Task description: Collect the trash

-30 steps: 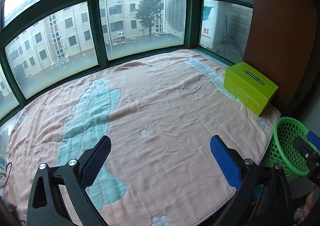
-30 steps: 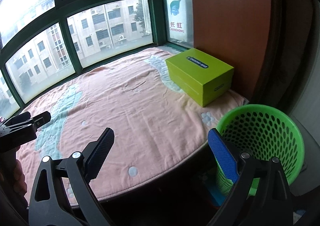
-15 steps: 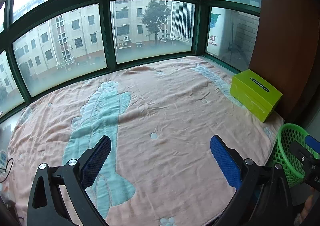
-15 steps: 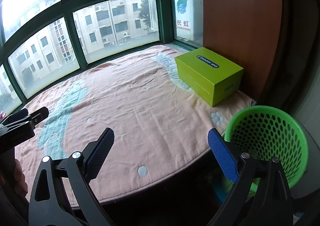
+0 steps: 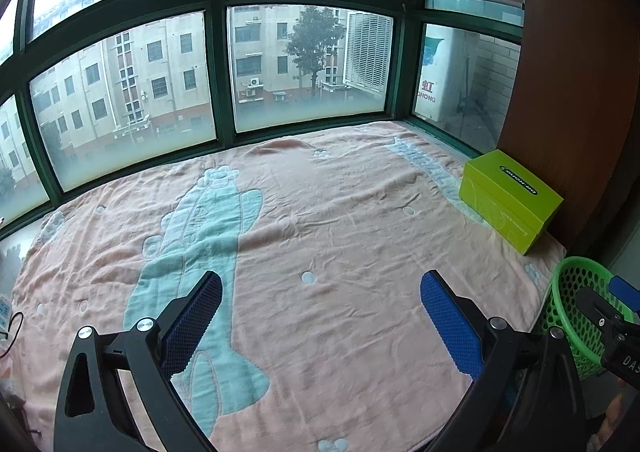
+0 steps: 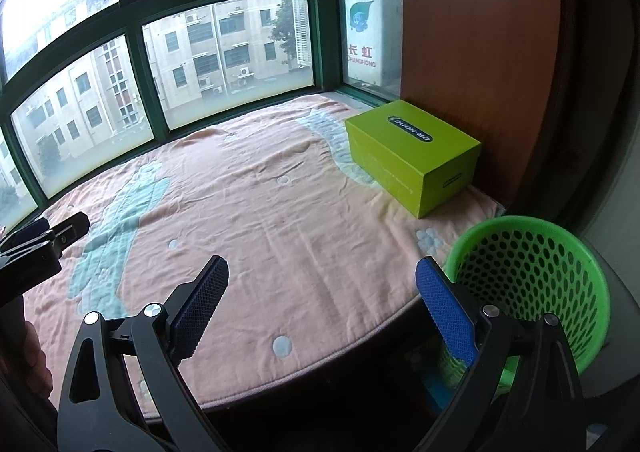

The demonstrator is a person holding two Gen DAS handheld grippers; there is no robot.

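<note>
A lime-green cardboard box [image 5: 510, 200] [image 6: 412, 155] lies on the pink blanket [image 5: 340, 236] [image 6: 260, 211] at its far right, against a wooden panel. A green mesh basket [image 6: 532, 280] [image 5: 578, 304] stands on the floor just past the blanket's right edge. My left gripper [image 5: 320, 312] hovers open over the blanket's near middle, nothing between its blue pads. My right gripper [image 6: 322, 304] is open too, above the blanket's front edge, its right finger [image 6: 444, 312] in front of the basket's rim. No loose litter shows on the blanket.
Green-framed windows [image 5: 216, 67] curve around the back and left of the platform. A brown wooden panel [image 6: 480, 51] rises behind the box. A white power strip [image 5: 5, 310] with a cable lies at the far left. A hand [image 6: 32, 356] holds the left gripper.
Both cameras have pulled back and tilted up a little. The box and basket sit lower and farther right in the left view. Both grippers stay open.
</note>
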